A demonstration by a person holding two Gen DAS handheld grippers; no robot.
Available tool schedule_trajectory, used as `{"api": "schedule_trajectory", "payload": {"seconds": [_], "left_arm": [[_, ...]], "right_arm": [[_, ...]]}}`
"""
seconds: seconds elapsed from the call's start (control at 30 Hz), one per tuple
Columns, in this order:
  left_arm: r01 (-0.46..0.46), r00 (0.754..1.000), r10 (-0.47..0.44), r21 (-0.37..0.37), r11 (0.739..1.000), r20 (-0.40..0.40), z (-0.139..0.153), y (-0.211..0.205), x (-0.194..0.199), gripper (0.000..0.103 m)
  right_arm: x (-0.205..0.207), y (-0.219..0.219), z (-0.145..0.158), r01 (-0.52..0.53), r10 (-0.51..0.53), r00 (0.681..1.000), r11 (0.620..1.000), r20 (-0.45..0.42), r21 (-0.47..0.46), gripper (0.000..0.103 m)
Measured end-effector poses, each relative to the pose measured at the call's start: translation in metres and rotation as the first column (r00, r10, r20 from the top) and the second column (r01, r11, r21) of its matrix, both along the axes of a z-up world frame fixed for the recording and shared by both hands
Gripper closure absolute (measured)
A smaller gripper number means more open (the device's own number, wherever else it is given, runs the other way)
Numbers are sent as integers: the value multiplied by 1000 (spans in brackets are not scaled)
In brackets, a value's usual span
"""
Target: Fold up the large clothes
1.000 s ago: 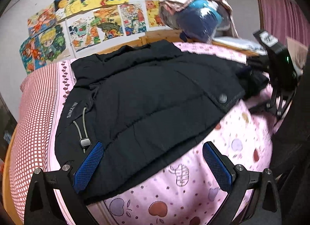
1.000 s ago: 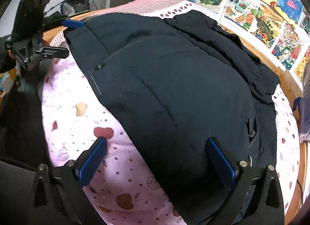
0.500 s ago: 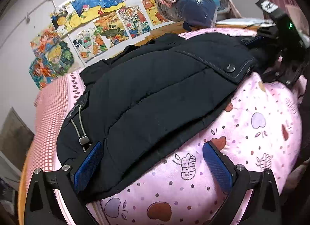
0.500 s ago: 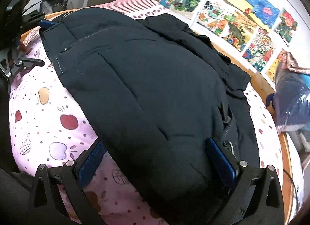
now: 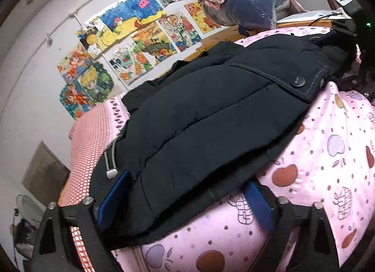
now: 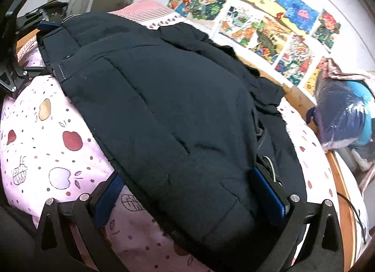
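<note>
Pink fruit-print bedspread (image 5: 328, 155) under a black jacket (image 5: 199, 119); drawings (image 5: 131, 45) on the wall — both tools' jaws apart, the left's just narrowing.

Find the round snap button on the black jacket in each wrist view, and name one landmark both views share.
Left wrist view: the snap button sits upper right, on the jacket flap's stitched corner.
Right wrist view: no round button can be made out; the same stitched flap corner lies far left.
Shared landmark: the wall drawings behind the bed.
</note>
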State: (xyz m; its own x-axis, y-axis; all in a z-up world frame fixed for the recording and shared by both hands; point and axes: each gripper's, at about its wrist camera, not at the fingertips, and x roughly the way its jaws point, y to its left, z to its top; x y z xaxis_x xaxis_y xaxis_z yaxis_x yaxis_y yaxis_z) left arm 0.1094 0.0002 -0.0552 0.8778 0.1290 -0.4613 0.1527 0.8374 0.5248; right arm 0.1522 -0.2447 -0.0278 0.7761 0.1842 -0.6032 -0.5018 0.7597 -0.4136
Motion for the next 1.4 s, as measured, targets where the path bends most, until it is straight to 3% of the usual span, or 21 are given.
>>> {"api": "schedule_trajectory", "payload": {"seconds": [0.03, 0.1, 0.33, 0.5, 0.7, 0.83, 1.07, 1.23, 1.4], "left_arm": [[-13, 1000, 13, 7, 1000, 13, 1, 0, 1, 22], [-33, 999, 32, 14, 999, 27, 4, 4, 5, 43], [-33, 998, 34, -26, 999, 54, 25, 13, 15, 64], [-12, 998, 18, -112, 994, 54, 52, 20, 27, 80], [-12, 998, 30, -263, 965, 64, 102, 32, 63, 85], [-19, 999, 36, -341, 940, 42, 127, 38, 96, 86], [-41, 997, 61, -399, 916, 37, 132, 38, 118, 86], [-46, 997, 65, -422, 905, 32, 131, 39, 117, 87], [-39, 998, 60, -418, 908, 36, 126, 40, 109, 87]], "right_arm": [[-1, 0, -1, 9, -9, 1000, 1000, 16, -5, 2], [-3, 1, -2, 26, -25, 999, 1000, 48, -11, 2], [-7, 5, 7, 75, -75, 988, 997, 134, 0, 2], [-3, 1, 19, 89, -95, 981, 995, 168, 44, 6], [0, 5, 46, 72, -88, 970, 994, 225, 78, 6], [8, 3, 69, 23, -52, 976, 990, 211, 138, 6], [12, -2, 63, -40, 13, 985, 987, 171, 158, 5], [12, -3, 40, -7, -9, 992, 992, 128, 124, 5], [12, 2, 41, 81, -92, 981, 994, 171, 73, 5]]}}
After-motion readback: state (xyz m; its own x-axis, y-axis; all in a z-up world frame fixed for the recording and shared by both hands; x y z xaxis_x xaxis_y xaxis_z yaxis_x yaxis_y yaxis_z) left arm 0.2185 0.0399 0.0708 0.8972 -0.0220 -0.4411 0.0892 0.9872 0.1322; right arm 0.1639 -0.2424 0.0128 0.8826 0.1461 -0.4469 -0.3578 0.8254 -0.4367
